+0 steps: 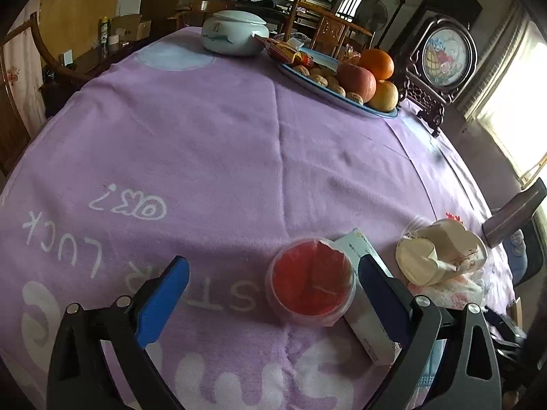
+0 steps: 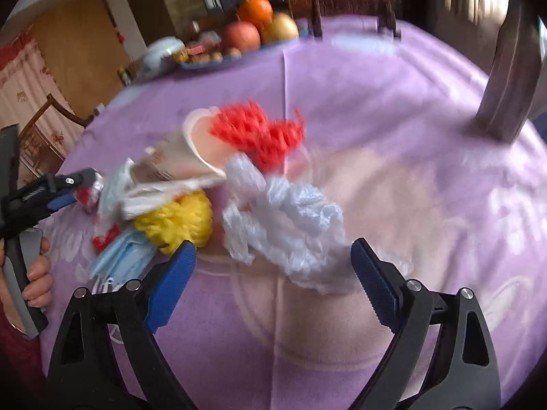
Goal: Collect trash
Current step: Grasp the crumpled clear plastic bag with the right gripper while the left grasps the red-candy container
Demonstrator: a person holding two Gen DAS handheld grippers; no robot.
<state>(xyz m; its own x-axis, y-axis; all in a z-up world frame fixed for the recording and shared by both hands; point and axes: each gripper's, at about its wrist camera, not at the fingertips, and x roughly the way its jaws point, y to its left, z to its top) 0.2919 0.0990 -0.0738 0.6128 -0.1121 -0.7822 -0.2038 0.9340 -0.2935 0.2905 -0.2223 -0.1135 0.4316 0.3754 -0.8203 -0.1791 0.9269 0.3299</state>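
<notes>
In the left wrist view my left gripper [image 1: 273,290] is open above the purple tablecloth [image 1: 222,143]. A clear plastic cup with red lining [image 1: 311,282] lies between its fingers, close to the right finger. A small white carton [image 1: 367,294] lies under that finger, and a crumpled paper cup [image 1: 441,256] lies further right. In the blurred right wrist view my right gripper [image 2: 273,273] is open and empty, just short of a crumpled pale blue plastic bag [image 2: 290,225]. Beyond lie red netting [image 2: 259,133], yellow netting [image 2: 177,218], a paper cup [image 2: 191,157] and blue face masks [image 2: 119,256].
A blue tray [image 1: 379,111] of oranges, apples and snacks, a lidded white ceramic jar [image 1: 232,32] and a carved wooden ornament stand [image 1: 441,65] sit at the table's far side. A metal container [image 2: 509,78] stands at far right. The left gripper also shows in the right wrist view [image 2: 68,191].
</notes>
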